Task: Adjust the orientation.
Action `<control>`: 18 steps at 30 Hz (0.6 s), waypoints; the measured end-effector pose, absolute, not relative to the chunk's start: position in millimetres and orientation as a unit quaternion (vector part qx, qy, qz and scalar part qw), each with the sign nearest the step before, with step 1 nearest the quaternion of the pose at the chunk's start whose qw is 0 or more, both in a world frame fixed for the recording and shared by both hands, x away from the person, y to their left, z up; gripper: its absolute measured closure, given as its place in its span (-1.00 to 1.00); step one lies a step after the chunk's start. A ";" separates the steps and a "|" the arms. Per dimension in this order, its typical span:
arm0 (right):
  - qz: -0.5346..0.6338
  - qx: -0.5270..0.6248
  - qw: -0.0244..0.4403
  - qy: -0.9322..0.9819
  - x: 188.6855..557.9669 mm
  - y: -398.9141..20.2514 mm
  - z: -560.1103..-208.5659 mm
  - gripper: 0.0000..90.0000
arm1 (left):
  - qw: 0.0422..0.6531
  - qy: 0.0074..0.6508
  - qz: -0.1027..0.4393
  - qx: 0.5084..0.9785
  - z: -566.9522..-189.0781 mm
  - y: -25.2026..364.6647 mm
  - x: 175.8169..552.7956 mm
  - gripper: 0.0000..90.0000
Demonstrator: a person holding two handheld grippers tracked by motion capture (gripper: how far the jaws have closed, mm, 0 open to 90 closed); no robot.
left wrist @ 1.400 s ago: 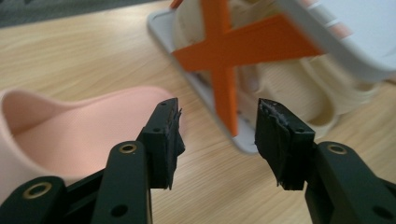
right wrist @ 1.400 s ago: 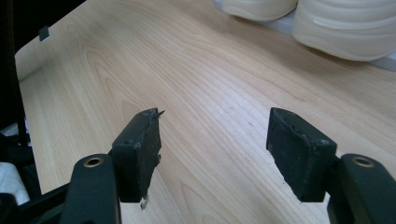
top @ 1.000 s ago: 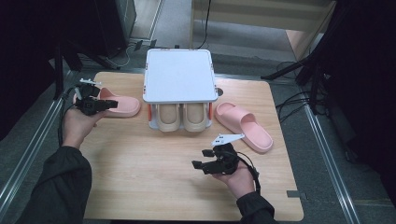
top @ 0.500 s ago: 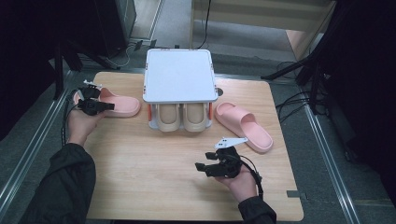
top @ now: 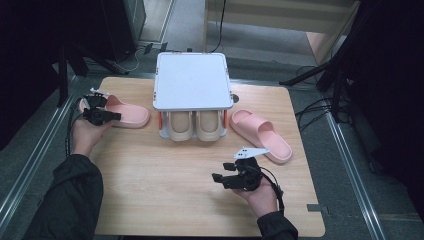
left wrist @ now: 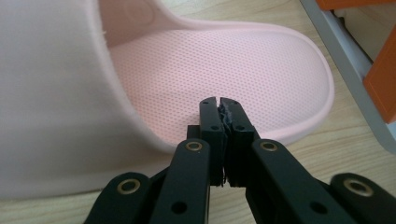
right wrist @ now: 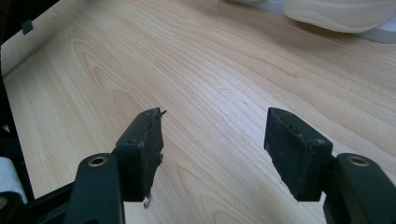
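Note:
A pink slipper (top: 127,115) lies at the table's left, its dotted insole (left wrist: 243,60) close up in the left gripper view. My left gripper (top: 116,116) rests over that slipper's near side, and its jaws (left wrist: 219,103) are shut pad against pad with nothing seen between them. A second pink slipper (top: 262,135) lies at the right. My right gripper (top: 220,172) hovers low over bare wood near the front, pointing left. It stands open (right wrist: 215,135) with nothing between the fingers.
A rack with a white flat top (top: 190,80) stands at the table's back middle, with a pair of beige slippers (top: 195,125) tucked under it. Orange rack posts (left wrist: 380,79) stand just beyond the left slipper's toe. The wooden table (top: 150,195) ends close behind both hands.
My left gripper has shifted slightly left and lower at the pink slipper. The right hand has kept still.

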State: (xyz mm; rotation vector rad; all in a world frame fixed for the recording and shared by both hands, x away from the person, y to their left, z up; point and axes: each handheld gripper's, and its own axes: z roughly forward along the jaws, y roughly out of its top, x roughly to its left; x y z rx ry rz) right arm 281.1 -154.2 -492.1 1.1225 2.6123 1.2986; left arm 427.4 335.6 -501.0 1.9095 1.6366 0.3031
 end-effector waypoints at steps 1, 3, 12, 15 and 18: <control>0.416 0.358 0.008 0.836 281.3 -153.6 -491.9 -0.16 | 0.300 0.619 0.115 0.717 -501.1 336.5 426.4 0.96; 0.417 0.355 0.007 0.837 282.2 -152.2 -491.9 -0.16 | 0.301 0.619 0.110 0.717 -501.1 339.7 423.7 0.96; 0.414 0.339 -0.002 0.845 288.0 -139.4 -492.7 -0.16 | 0.299 0.629 0.108 0.709 -501.3 356.6 407.9 0.96; 0.414 0.330 -0.006 0.848 290.1 -133.5 -492.7 -0.16 | 0.297 0.634 0.108 0.706 -501.5 364.6 400.8 0.96; 0.414 0.322 -0.009 0.852 292.4 -127.7 -493.1 -0.16 | 0.304 0.644 0.101 0.695 -502.0 371.3 394.8 0.95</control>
